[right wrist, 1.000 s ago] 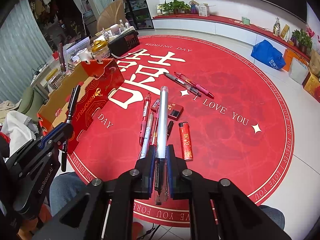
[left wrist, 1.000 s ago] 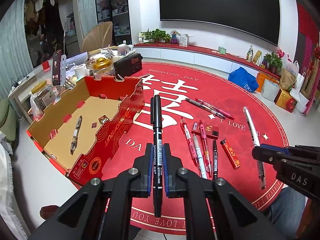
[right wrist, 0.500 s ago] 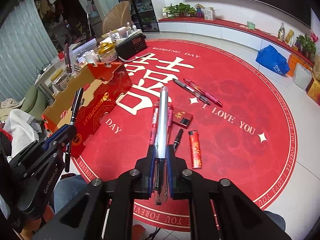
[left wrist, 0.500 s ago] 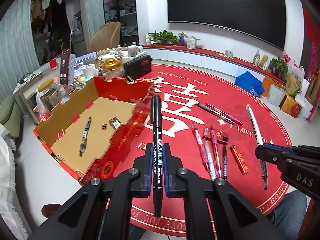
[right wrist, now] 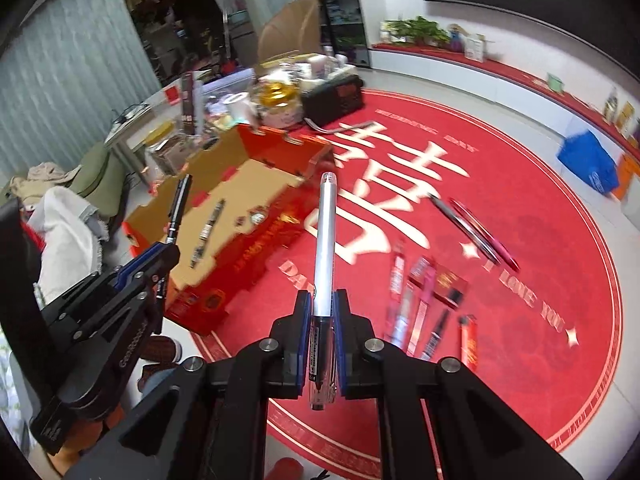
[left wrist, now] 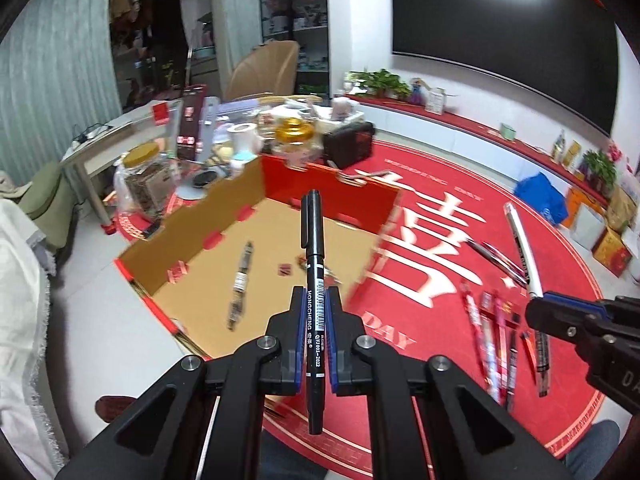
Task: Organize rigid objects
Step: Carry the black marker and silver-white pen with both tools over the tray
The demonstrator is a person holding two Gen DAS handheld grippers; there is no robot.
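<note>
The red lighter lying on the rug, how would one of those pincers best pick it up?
Probably from straight above, fingers closing across the middle of the red lighter's narrow body. It lies flat and alone beside the pens, long sides free. Both grippers are full now, so one must first drop its pen.

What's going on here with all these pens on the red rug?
A person is sorting pens into a cardboard box. The left claw is shut on a black marker, the right claw on a silver pen. One pen already lies in the box; several remain on the red rug.
</note>
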